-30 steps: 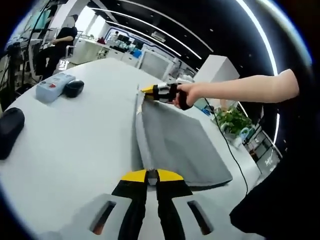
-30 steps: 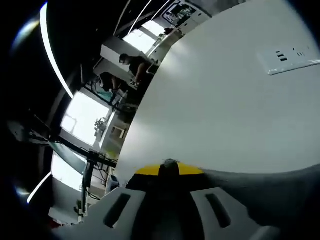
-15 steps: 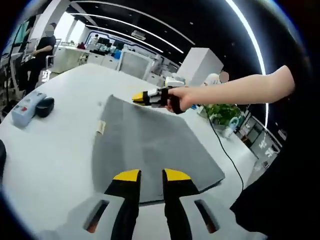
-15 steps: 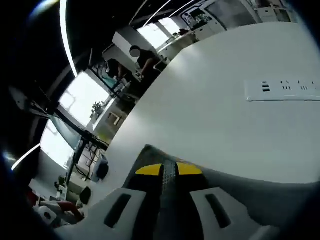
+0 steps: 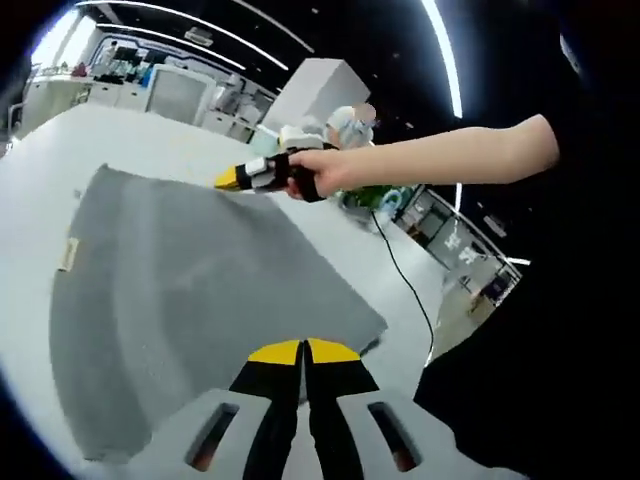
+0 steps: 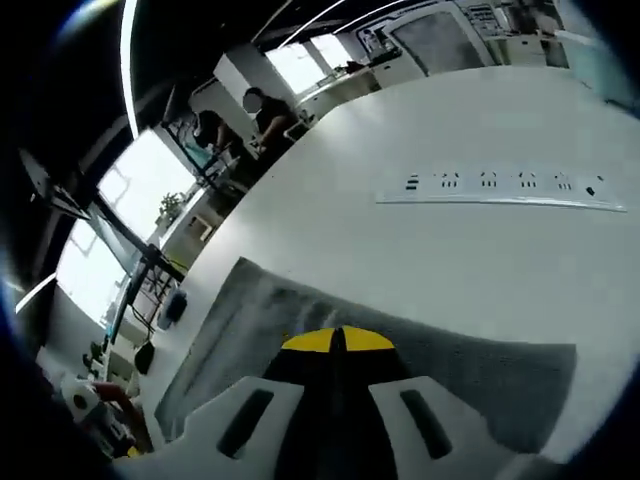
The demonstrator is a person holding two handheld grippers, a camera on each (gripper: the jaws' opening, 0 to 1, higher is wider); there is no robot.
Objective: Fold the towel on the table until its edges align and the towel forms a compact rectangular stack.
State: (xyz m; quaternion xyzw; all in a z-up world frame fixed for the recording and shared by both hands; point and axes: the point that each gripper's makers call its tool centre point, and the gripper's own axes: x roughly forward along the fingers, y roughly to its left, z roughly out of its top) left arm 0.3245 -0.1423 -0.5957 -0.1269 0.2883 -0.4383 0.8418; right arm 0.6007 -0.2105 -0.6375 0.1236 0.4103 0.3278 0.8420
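Left gripper view: a big grey towel [image 5: 190, 300] lies flat and spread out on the white table [image 5: 40, 140]. A small tan tag [image 5: 68, 253] sits near one edge of the towel. The left gripper [image 5: 302, 352] rises from the bottom of this view, with its yellow tips pressed close together. The tips are right at the near edge of the towel, but I cannot tell if they pinch the cloth or are just closed over it.

Across the towel, a person's hand [image 5: 325, 178] holds the right gripper [image 5: 232, 179] at the far corner. Its yellow tip is right above the cloth. The bare arm reaches in from the right side. A black cable [image 5: 405, 290] runs along the table past the towel's edge.

In the right gripper view, the right gripper [image 6: 338, 340] has its yellow tips shut tight, and the grey towel [image 6: 480, 385] spreads out under and around them. I cannot tell if any cloth is caught between them. Farther off on the white table [image 6: 400, 270] lies a long white power strip [image 6: 500, 188], well apart from the towel. Other people [image 6: 262, 112] stand at desks beyond the table.
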